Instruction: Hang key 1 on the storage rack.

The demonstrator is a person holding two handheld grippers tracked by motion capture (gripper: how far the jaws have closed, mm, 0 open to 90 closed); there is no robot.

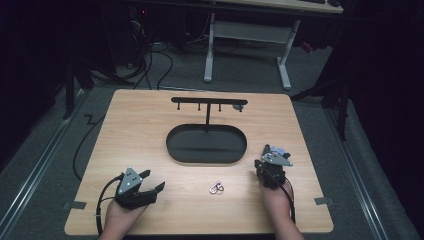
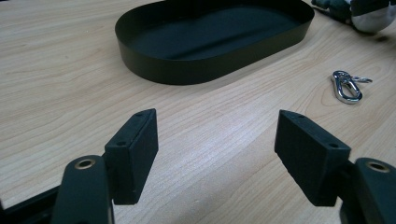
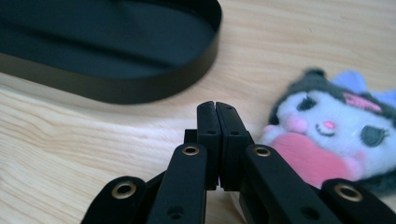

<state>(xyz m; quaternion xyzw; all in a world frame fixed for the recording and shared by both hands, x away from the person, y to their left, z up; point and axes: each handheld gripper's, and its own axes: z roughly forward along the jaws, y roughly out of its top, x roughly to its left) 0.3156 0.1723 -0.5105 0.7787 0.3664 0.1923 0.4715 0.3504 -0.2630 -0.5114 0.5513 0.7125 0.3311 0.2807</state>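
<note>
Plush toy (image 3: 327,140) (lower body cut off) sits behind the right gripper (image 3: 217,107).

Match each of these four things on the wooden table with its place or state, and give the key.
Things:
1. left gripper
2. right gripper
3. small silver metal clasp
4. black oval metal tray

Places or states:
A. lies on bare wood between the two grippers
B. jaws shut, with nothing between them
C. jaws wide apart over bare wood
D. carries a thin upright post with a hook bar

Pairs: 1-C, 2-B, 3-A, 4-D
</note>
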